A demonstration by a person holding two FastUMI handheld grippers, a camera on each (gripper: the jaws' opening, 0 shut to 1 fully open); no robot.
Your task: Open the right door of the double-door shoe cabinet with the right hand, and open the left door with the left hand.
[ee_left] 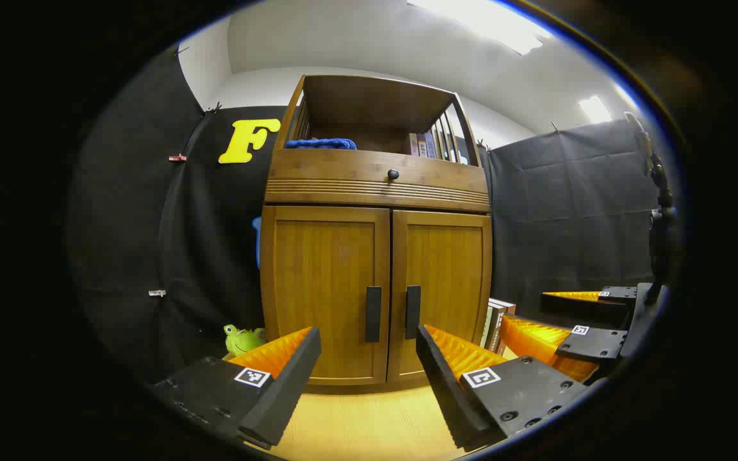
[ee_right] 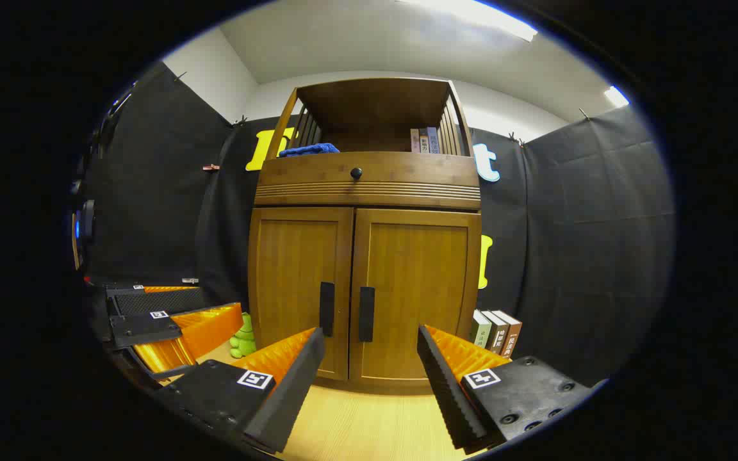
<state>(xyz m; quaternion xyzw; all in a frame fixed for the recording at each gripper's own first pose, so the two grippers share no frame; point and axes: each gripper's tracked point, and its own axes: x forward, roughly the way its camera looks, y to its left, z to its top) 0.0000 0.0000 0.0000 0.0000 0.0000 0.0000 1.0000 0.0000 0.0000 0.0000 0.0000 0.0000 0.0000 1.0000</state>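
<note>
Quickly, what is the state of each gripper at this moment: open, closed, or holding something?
Left gripper: open, holding nothing, short of the closed brown wooden double-door shoe cabinet.
Right gripper: open, holding nothing, also short of the cabinet.

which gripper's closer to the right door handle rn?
Hard to call; probably right. Right gripper sits open with the right handle centred just above its gap; left gripper faces the door seam. Neither touches.

Open floor in front of the closed doors

The wooden floor (ee_right: 356, 422) at the bottom middle is bare up to the cabinet (ee_right: 362, 269). A green toy frog (ee_left: 244, 339) sits at lower left, books (ee_right: 496, 330) stand at lower right.
</note>
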